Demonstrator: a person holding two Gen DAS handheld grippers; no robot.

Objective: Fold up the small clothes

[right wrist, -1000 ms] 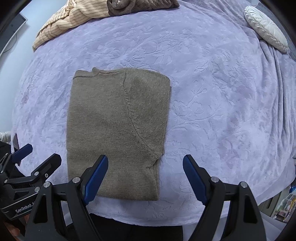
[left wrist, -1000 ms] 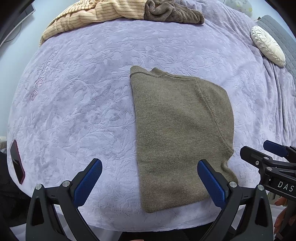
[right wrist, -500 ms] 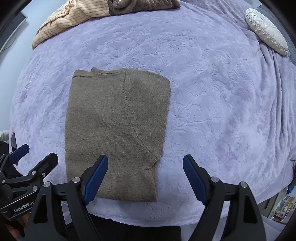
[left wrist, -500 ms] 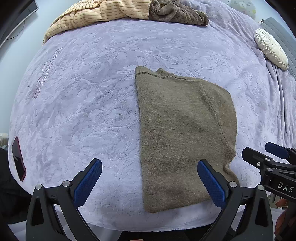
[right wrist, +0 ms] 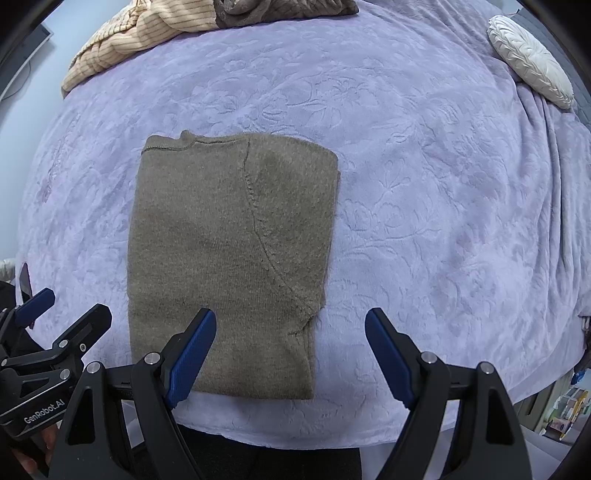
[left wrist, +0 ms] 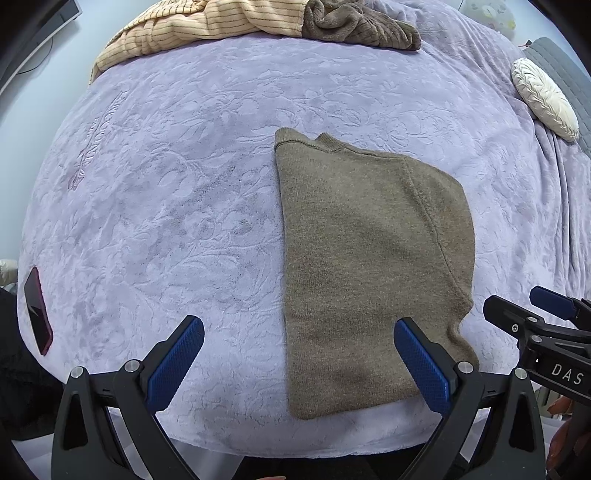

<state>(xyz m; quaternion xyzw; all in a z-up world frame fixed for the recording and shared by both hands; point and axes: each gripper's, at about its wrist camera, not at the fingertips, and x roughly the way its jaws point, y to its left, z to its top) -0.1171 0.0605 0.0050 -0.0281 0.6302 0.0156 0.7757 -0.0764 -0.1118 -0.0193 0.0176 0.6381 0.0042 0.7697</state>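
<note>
Olive knit top [left wrist: 369, 266] is folded into a tall rectangle, lying flat on the lavender embossed blanket [left wrist: 177, 206], near the bed's near edge. Neckline faces the far side, hem toward me. A sleeve seam curves down its right half.

My left gripper [left wrist: 299, 354] hovers above the near end: its right pad sits over the garment's lower right part, its left pad over bare blanket to the left. Jaws wide apart, nothing between them, no pad pressing on the fabric as far as I can see.

My right gripper [right wrist: 290, 350] is also spread wide and empty. Its left pad overlaps the top's lower middle in view, its right pad hangs over blanket to the right of the garment.

Each gripper shows in the other's camera, side by side, apart.

Further out: striped beige cloth [left wrist: 192, 29] and brown cloth [left wrist: 354, 22] bunched at the far edge, white round cushion [left wrist: 545, 98] far right, dark red phone [left wrist: 37, 310] at the near left edge.
</note>
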